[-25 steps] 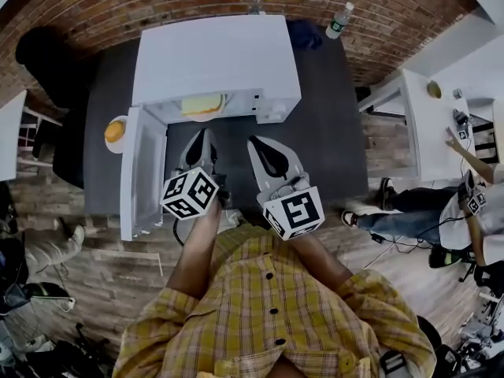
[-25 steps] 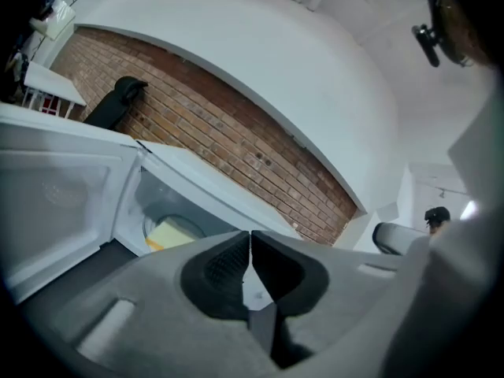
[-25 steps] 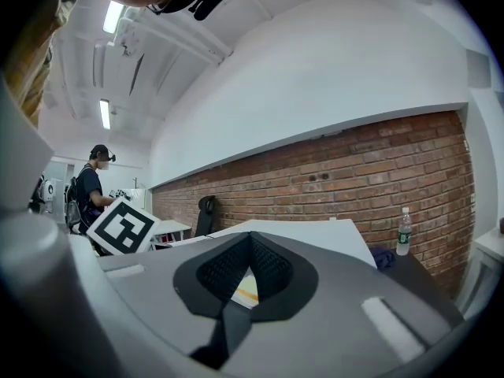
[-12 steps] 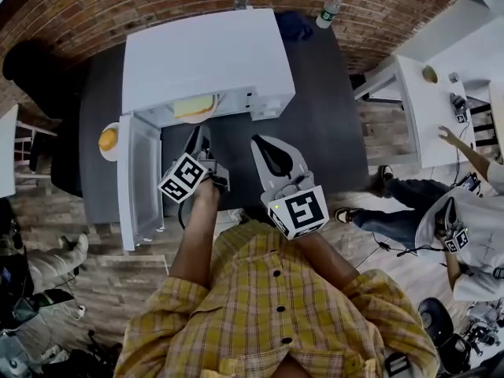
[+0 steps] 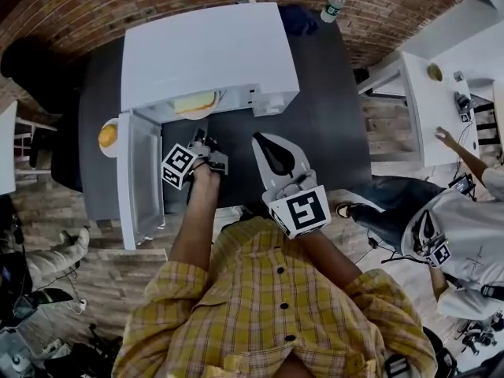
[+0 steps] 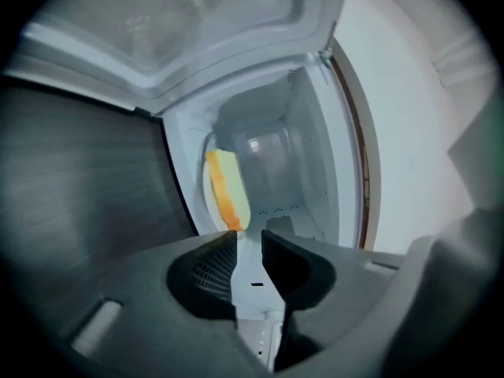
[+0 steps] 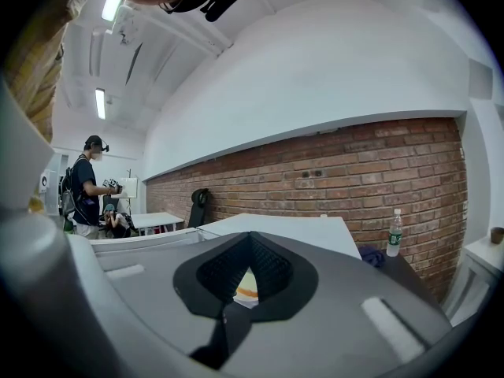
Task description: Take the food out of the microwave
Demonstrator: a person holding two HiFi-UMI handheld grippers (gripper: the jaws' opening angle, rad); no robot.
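My L gripper (image 6: 250, 241) is up at the mouth of the microwave (image 5: 209, 50). Its jaws are a narrow slit apart w/ nothing btwn them, lined up, I reckon, to go in for the food. R gripper (image 7: 250, 239) hangs back over the table (image 5: 331, 132), jaws tip-to-tip & empty, prob parked b/c the L one has the reach. Door (image 5: 138, 181) is swung out to my left, so the opening is free. Food (image 6: 226, 186), a yellow-orange slab on a white plate (image 6: 205, 199), sits inside the cavity nr the front, not yet touched.

L gripper view shows the cavity walls & plate edge, while the head view gives only a sliver of food under the roof. Only the head view shows an orange (image 5: 107, 135) on the table beside the door. R gripper view looks level across the microwave top to the brick wall (image 7: 378, 179) & a bottle (image 7: 394, 231).
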